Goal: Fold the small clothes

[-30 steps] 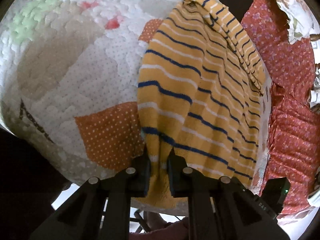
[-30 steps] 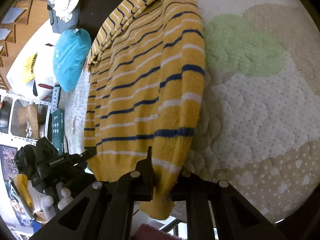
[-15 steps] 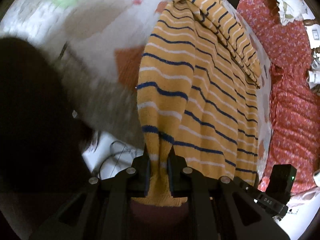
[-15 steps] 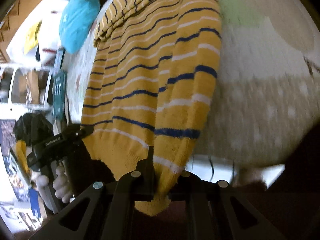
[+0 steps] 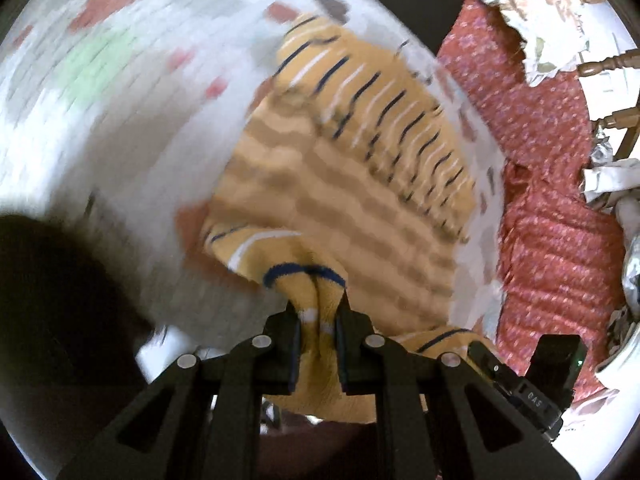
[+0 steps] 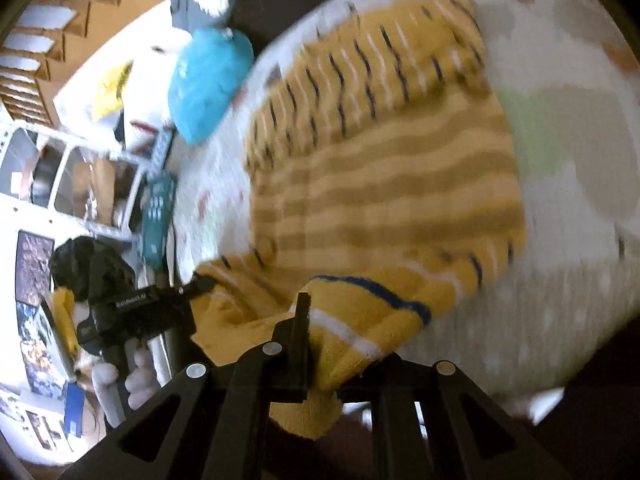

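So the quilted bed is the big thing here, white patchwork with orange and green patches, and the yellow striped sweater is lying on it. Half a second back it was stretched long and flat, hem pulled off the near edge of the bed. Now the hem end is lifted and bunching over the body, so the bottom-to-top fold looks underway, maybe halfway. Everything's motion-blurred, so it's moving fast.

Long axis of the sweater runs away from the cameras, hem nearest, collar end farthest, folded sleeve along its side.

Left gripper has its fingers clamped on one hem corner. Right gripper is pinching the other corner; one finger is buried under the knit, but the cloth is clearly held.
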